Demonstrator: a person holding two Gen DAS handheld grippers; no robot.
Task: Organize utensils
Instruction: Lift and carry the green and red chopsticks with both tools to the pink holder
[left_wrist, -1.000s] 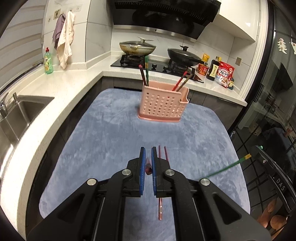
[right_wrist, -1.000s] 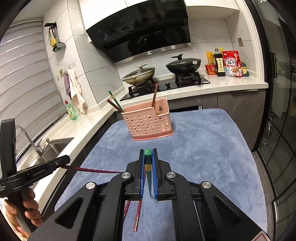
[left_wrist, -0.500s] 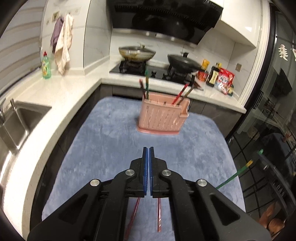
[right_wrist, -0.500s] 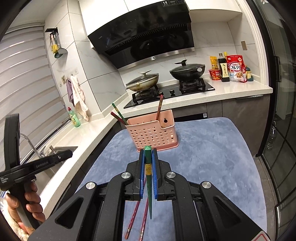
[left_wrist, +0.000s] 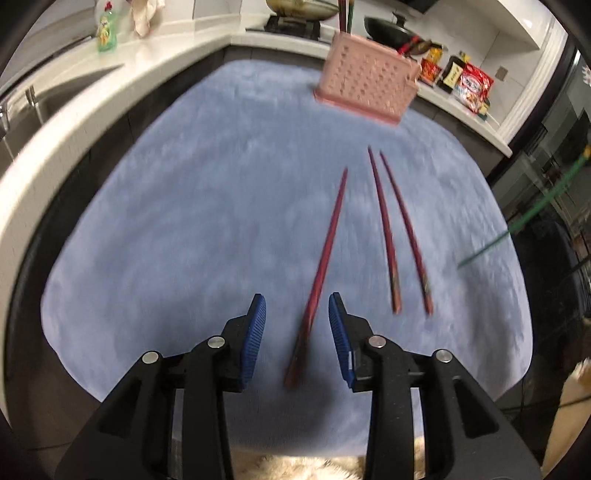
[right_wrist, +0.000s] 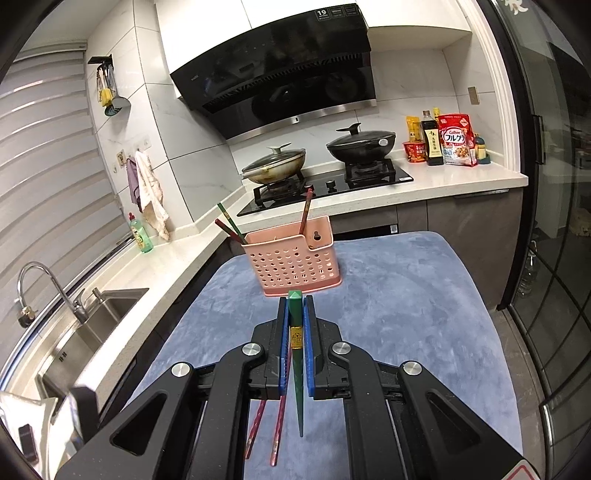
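Near the mat's (left_wrist: 192, 229) front edge, my left gripper (left_wrist: 297, 325) is spread around a red chopstick (left_wrist: 325, 258); centre, then squeeze, while my right gripper (right_wrist: 295, 314) clamps a green chopstick (right_wrist: 296, 354).

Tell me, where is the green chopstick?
The right gripper pinches the green chopstick, in the right wrist view, point down over the blue mat, before the pink basket.

Ahead of the hand-held gripper, two lidded pans (right_wrist: 275, 164) sit on a black stove (right_wrist: 328, 184), with a sink (right_wrist: 88, 317) and green dish-soap bottle (right_wrist: 140, 236) far left.
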